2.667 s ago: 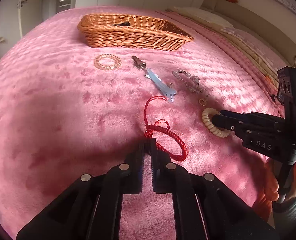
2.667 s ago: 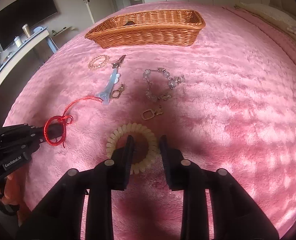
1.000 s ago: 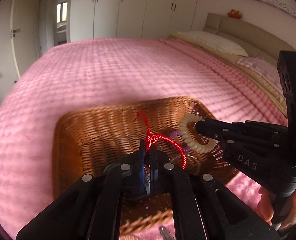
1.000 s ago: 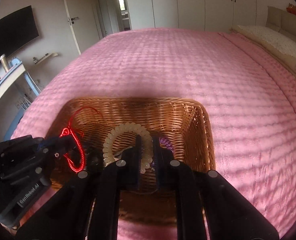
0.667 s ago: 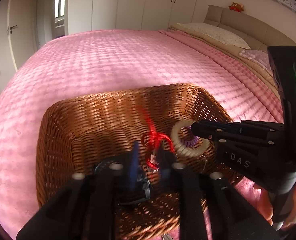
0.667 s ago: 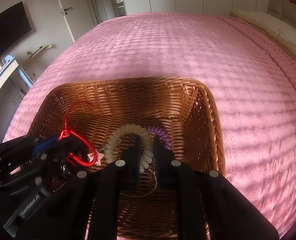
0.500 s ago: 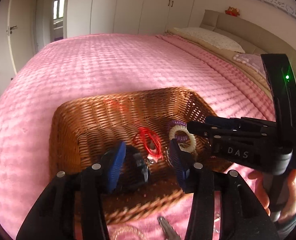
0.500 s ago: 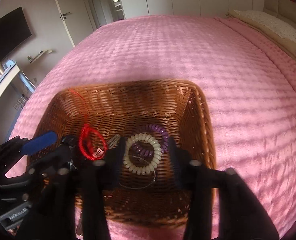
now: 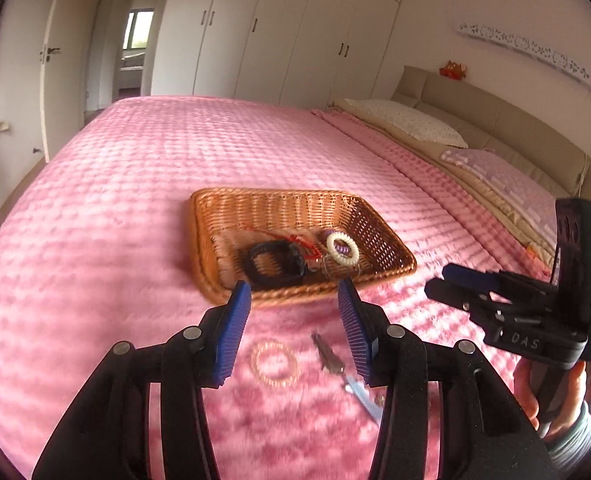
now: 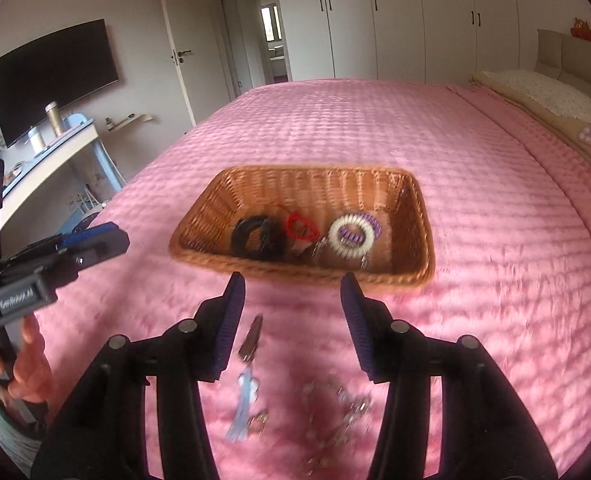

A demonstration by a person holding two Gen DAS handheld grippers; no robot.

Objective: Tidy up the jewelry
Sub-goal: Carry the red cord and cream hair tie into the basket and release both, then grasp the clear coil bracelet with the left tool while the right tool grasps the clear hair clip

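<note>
A wicker basket [image 9: 379, 240] [image 10: 419, 216] sits on the pink bed. In it lie a red cord bracelet [image 9: 301, 245] [image 10: 301, 226], a cream coil hair tie [image 9: 342, 249] [image 10: 351, 236] over a purple one, and a black band [image 9: 273, 264] [image 10: 255, 236]. My left gripper [image 9: 293, 332] is open and empty, raised in front of the basket. My right gripper [image 10: 291, 320] is open and empty too. On the blanket near me lie a beaded bracelet [image 9: 274, 362], a hair clip [image 9: 327, 354] [image 10: 251, 340], a blue clip [image 10: 244, 408] and a chain bracelet [image 10: 335, 400].
The pink blanket [image 9: 135, 200] covers a wide bed. Pillows [image 9: 407, 124] and a headboard lie at the right. A desk with bottles [image 10: 51, 120] and a wall TV [image 10: 51, 76] stand to the left of the bed. Wardrobes line the far wall.
Both grippers have opened, dropping the red bracelet and the cream hair tie into the basket, then pulled back and up from the basket toward the near items.
</note>
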